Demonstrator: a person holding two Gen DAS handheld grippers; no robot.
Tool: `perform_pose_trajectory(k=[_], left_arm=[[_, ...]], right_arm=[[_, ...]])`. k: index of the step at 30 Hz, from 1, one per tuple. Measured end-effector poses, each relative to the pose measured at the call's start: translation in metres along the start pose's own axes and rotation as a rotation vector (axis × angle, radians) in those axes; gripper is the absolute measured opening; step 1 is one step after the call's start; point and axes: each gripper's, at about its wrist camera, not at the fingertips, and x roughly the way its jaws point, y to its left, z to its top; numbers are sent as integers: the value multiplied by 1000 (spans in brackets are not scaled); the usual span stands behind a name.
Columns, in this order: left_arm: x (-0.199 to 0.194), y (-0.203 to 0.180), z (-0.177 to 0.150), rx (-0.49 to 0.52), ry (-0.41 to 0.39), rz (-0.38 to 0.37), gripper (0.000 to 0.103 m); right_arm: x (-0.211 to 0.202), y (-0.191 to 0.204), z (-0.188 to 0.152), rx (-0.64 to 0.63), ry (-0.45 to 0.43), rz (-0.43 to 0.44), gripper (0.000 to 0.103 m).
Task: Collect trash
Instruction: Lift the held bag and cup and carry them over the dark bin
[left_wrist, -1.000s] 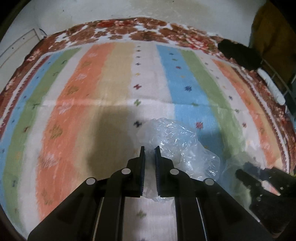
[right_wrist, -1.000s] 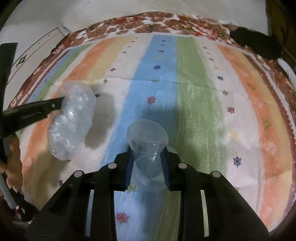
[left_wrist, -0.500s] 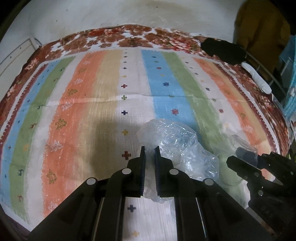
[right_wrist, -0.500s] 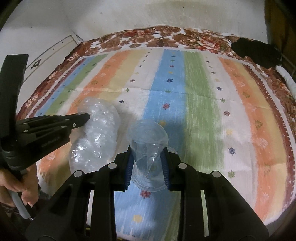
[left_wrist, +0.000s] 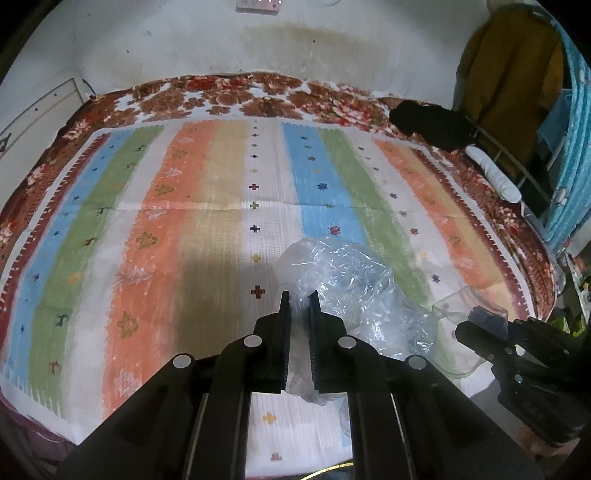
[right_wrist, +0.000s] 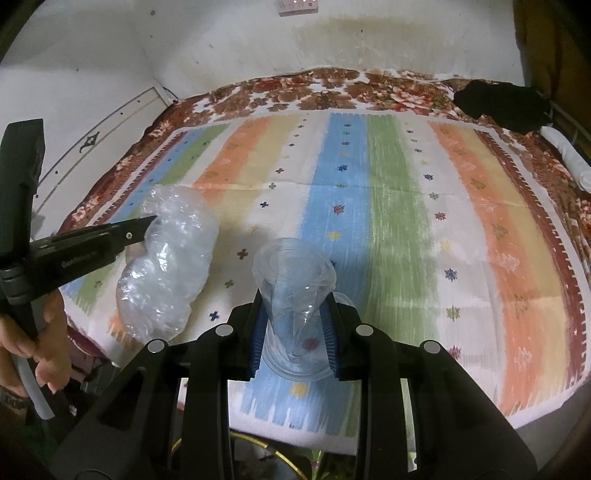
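Note:
My left gripper (left_wrist: 299, 295) is shut on a crumpled clear plastic bag (left_wrist: 354, 291) and holds it above the near part of the striped bedspread (left_wrist: 207, 206). The bag hangs to the right of the fingers. In the right wrist view the same bag (right_wrist: 170, 266) hangs at the left from the left gripper (right_wrist: 151, 221). My right gripper (right_wrist: 293, 299) is shut on a clear plastic cup (right_wrist: 293, 280), lifted above the bedspread (right_wrist: 406, 221). The cup (left_wrist: 456, 301) and right gripper (left_wrist: 480, 317) show at the right of the left wrist view.
A dark cloth (left_wrist: 432, 122) lies at the bed's far right corner beside a white roll (left_wrist: 491, 173). Clothes (left_wrist: 513, 74) hang at the right. A wall (left_wrist: 295, 40) stands behind the bed. A gold rim (right_wrist: 258, 443) shows below the bed's near edge.
Both grippers have pulled back and up from the bed with the bag and the cup still held. More of the bed, the wall and the near edge show now.

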Motion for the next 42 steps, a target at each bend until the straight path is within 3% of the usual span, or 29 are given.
perform_pose_trajectory(k=[6,14,24,29,42], left_arm=[[-27,-4,-20,14,-25,-18,8],[-47,-6,-40,4,-41,-25,8],[-81,-20,-75,21,-67,-87,8],[-87,-24,-96,17,-36,-91,8],[-110,-32,-146,69,-32,-126,8]], right_arm=[[-22,0,-19,26,1,-39,26],[-45,-3,-44,62,-19,-28,26],[-75,-3,-78,100,-51,-22,26],[-90,1,-99,112,-81,-41,26],[-105,18,-144,67,-47,-27,26]])
